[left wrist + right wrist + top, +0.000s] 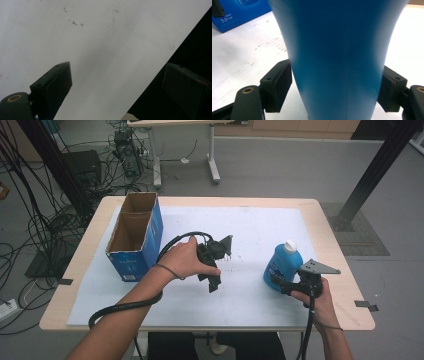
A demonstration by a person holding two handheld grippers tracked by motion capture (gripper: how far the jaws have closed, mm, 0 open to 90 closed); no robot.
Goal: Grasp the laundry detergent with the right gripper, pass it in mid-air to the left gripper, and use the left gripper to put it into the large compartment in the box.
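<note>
At the far left of the table (80, 265) an open blue box (136, 236) stands on the white sheet (250, 230). Near the middle, the left gripper (216, 282) hangs over the bare sheet, its jaws wide apart with nothing between them. To the right, a blue bottle (281, 264) with a white cap stands upright near the sheet's right edge. The right gripper (337, 87) reaches in from the near side, its jaws against both sides of the bottle's body; they appear to press on it, though the contact is hard to judge.
</note>
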